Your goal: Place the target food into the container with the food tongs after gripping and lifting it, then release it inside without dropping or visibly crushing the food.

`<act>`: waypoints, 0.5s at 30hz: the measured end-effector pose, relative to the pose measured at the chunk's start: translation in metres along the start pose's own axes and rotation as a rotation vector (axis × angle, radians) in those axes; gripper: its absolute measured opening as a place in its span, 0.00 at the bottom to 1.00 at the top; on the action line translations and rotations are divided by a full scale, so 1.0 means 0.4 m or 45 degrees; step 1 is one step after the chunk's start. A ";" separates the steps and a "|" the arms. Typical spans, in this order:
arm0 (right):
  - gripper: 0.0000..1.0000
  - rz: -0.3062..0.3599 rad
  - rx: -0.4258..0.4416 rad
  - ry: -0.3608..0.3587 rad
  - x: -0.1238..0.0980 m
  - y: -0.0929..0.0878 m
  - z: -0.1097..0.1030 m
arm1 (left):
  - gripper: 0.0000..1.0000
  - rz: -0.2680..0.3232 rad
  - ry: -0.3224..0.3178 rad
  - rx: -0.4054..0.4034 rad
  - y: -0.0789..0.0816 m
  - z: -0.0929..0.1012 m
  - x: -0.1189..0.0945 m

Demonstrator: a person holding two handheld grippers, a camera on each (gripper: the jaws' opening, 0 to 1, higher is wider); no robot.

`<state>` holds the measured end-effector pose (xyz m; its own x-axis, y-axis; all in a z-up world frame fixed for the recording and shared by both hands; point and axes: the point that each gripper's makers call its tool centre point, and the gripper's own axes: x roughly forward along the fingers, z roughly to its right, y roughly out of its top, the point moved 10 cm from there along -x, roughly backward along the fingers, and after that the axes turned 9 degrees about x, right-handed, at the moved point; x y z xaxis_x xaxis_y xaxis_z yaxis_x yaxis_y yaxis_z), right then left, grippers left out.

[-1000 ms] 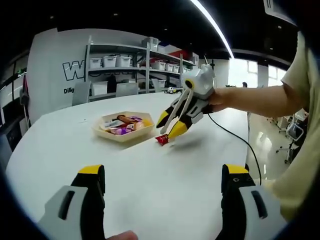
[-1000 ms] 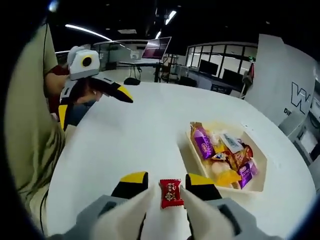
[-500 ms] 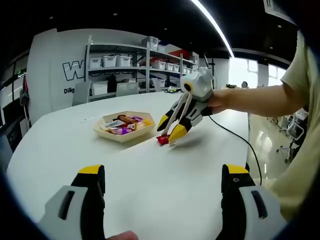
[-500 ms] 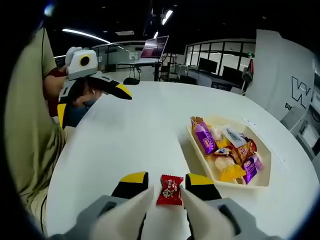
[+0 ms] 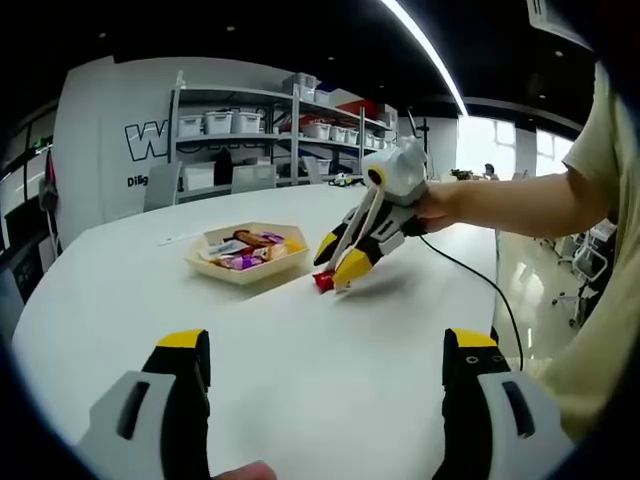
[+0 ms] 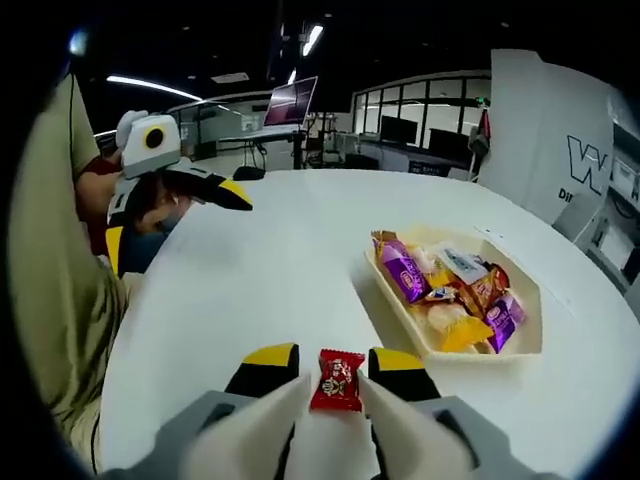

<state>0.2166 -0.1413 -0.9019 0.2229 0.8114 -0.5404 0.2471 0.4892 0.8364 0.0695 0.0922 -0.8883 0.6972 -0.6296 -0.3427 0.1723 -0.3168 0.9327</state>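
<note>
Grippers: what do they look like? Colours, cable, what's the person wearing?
Both match: white body, black jaws tipped yellow. The right gripper carries pale tong-like blades along its jaws, and a black cable trails from it across the white table. The left gripper looks the same. The person wears a khaki short sleeve.

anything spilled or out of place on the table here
One red candy sits outside the tray of wrapped snacks, between the jaws of the right tool. Nothing looks spilled or damaged; the left tool hangs open above the table.
</note>
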 end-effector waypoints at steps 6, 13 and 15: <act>0.21 0.006 0.033 -0.023 0.002 0.000 -0.005 | 0.94 0.001 0.002 -0.004 -0.001 0.000 0.000; 0.20 0.014 0.087 -0.085 0.004 0.000 -0.018 | 0.94 0.000 0.002 -0.007 -0.003 0.000 0.000; 0.20 0.007 0.078 -0.104 0.007 0.003 -0.025 | 0.94 0.000 0.002 -0.006 -0.003 0.000 0.000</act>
<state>0.2082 -0.1351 -0.9015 0.3001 0.7839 -0.5435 0.3024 0.4622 0.8336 0.0693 0.0927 -0.8896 0.6983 -0.6287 -0.3423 0.1754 -0.3134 0.9333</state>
